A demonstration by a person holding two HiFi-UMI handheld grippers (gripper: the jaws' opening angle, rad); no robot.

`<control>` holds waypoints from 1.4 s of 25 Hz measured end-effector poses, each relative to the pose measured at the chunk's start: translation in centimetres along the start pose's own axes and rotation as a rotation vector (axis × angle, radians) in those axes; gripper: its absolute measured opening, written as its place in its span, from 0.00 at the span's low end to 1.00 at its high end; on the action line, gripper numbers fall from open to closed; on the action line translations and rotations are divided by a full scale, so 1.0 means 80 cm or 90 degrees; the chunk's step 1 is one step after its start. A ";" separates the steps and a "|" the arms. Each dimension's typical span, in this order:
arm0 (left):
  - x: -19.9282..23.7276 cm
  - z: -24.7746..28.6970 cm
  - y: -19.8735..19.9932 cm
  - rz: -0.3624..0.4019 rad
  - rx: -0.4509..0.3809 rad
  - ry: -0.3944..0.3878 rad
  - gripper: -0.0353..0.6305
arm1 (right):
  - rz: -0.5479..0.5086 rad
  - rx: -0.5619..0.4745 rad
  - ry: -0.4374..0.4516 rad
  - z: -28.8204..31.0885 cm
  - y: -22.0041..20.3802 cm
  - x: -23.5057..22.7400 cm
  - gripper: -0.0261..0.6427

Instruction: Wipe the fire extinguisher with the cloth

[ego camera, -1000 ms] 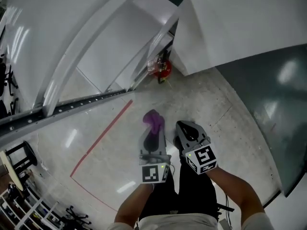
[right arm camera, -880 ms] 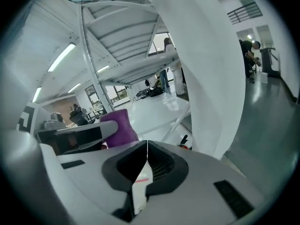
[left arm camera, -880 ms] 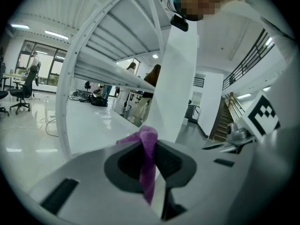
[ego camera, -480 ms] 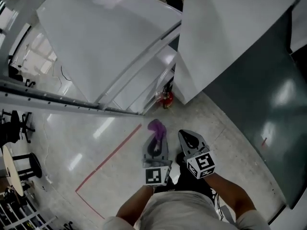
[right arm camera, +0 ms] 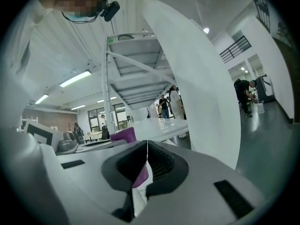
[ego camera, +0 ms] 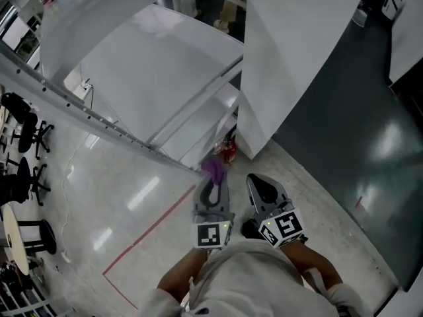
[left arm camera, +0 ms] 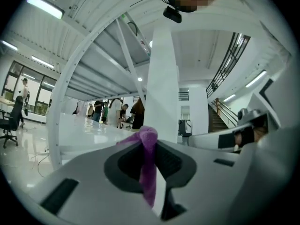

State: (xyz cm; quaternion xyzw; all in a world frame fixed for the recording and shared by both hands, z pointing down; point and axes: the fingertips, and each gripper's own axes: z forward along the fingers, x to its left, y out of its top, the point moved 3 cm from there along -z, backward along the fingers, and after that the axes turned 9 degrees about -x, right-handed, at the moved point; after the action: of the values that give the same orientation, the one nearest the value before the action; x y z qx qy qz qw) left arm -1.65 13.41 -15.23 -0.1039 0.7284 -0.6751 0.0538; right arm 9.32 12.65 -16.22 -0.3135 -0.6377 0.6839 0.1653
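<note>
The red fire extinguisher (ego camera: 229, 148) stands on the floor at the foot of a white pillar (ego camera: 291, 51), partly hidden by it. My left gripper (ego camera: 213, 189) is shut on the purple cloth (ego camera: 214, 169), which bunches out past the tips just short of the extinguisher. In the left gripper view the cloth (left arm camera: 148, 165) hangs pinched between the closed jaws of the left gripper (left arm camera: 151, 146). My right gripper (ego camera: 262, 189) is beside it, shut and empty. In the right gripper view the right gripper (right arm camera: 147, 146) has its jaws together, with the cloth (right arm camera: 123, 136) off to the left.
White slanted steel beams and panels (ego camera: 132, 78) rise left of the extinguisher. A red tape line (ego camera: 147, 232) crosses the pale floor. Dark green floor (ego camera: 344, 157) lies to the right. Black chairs (ego camera: 20, 170) stand at far left. People (left arm camera: 101, 110) stand far off.
Both grippers have come closer to the extinguisher, and the cloth now reaches nearly to it. The view has tipped up. Both grippers stay shut.
</note>
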 end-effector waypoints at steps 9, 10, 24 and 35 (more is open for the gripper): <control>-0.008 -0.010 0.040 0.012 -0.047 -0.001 0.13 | -0.033 -0.040 -0.004 -0.016 0.029 -0.006 0.06; -0.009 -0.012 0.037 0.011 -0.044 -0.001 0.13 | -0.034 -0.033 -0.003 -0.018 0.022 -0.007 0.06; 0.000 -0.013 0.015 0.002 -0.023 -0.004 0.13 | -0.026 0.001 0.017 -0.011 -0.010 0.000 0.06; 0.008 -0.017 0.011 0.010 -0.023 -0.010 0.13 | -0.027 0.008 0.010 -0.012 -0.012 0.001 0.06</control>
State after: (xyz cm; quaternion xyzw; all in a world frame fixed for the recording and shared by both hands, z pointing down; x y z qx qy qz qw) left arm -2.64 14.67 -15.96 -0.1043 0.7407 -0.6607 0.0634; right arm 9.75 13.57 -15.24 -0.3042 -0.6386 0.6817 0.1867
